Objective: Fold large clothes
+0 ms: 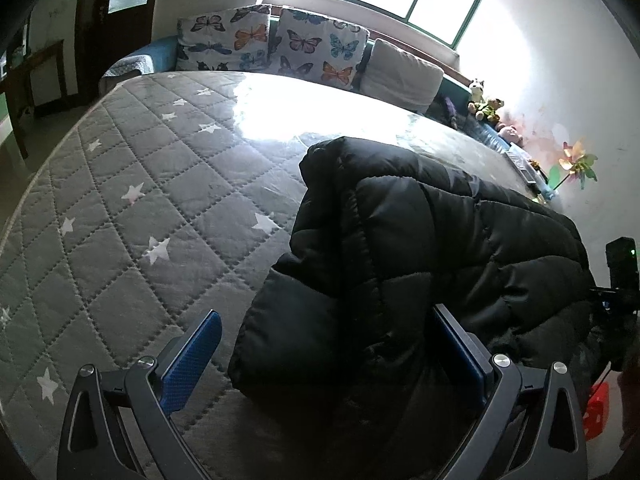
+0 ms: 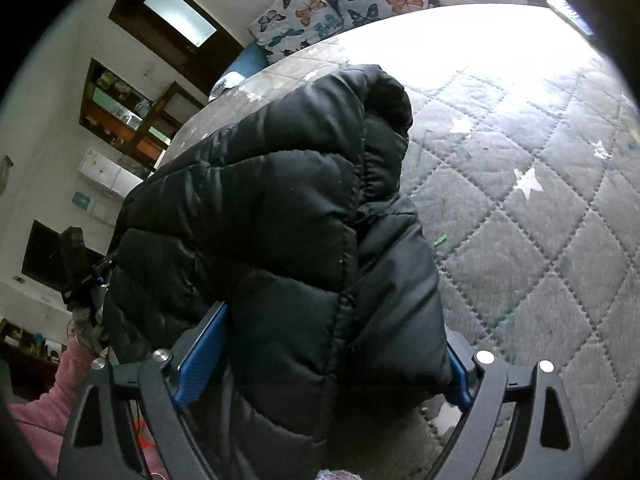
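No lettering, label, brand or number can be read anywhere in either wrist view at this moment.

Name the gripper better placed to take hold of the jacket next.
Right. The right gripper straddles the black quilted puffer jacket; the left gripper has only the jacket's edge between its open fingers.

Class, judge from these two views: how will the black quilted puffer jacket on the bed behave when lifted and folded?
The black quilted puffer jacket looks puffy, so probably light but springy, resisting flat folds. Its shiny shell likely slips. It drapes over its edges, so probably floppy.
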A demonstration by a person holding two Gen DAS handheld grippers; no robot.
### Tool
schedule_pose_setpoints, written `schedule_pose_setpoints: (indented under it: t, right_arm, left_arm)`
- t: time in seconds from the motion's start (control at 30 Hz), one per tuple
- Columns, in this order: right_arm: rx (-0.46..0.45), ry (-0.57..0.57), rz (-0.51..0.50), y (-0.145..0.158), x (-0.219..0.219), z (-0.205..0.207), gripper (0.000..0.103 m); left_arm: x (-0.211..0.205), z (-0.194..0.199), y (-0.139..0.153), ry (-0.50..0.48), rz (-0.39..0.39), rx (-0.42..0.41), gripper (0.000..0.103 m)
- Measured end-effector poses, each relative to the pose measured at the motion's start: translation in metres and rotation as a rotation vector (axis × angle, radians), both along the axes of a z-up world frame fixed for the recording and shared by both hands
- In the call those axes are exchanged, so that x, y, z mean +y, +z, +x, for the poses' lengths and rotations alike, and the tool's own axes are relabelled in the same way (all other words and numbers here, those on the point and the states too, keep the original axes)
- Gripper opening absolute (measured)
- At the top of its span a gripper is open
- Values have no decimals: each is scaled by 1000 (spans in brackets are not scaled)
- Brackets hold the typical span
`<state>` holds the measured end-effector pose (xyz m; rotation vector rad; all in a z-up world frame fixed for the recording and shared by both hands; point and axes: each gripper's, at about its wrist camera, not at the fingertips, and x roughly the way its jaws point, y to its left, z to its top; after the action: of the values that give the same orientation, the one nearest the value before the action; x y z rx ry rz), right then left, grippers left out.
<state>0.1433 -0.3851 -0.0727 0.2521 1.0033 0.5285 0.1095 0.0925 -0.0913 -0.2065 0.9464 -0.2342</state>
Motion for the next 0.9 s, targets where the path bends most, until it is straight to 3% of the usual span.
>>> schedule_pose_setpoints:
  t: [0.2, 0.43, 0.53, 0.6, 0.73, 0.87, 0.9]
  right_arm:
    - [12, -13, 39, -7, -5, 0, 101]
    - [14, -16, 56, -11, -9, 1, 103]
    - [1, -23, 64, -11, -9, -2, 103]
    - [-14, -30, 71, -10, -11, -6, 101]
    - [-51, -49, 62, 0, -5, -20, 76]
    - [-99, -71, 71, 16, -3, -32, 51]
    - [-109, -76, 88, 21, -6, -34, 49]
  left_arm:
    - [3, -1, -2, -22, -19, -10, 103]
    - [12, 6, -11, -61, -103, 14, 103]
    - [22, 12, -22, -85, -215, 55, 103]
    - [27, 13, -26, -99, -296, 72, 91]
    - [20, 4, -11, -83, -304, 67, 63]
    - [7, -2, 18, -52, -278, 61, 51]
    - [3, -3, 27, -50, -275, 51, 49]
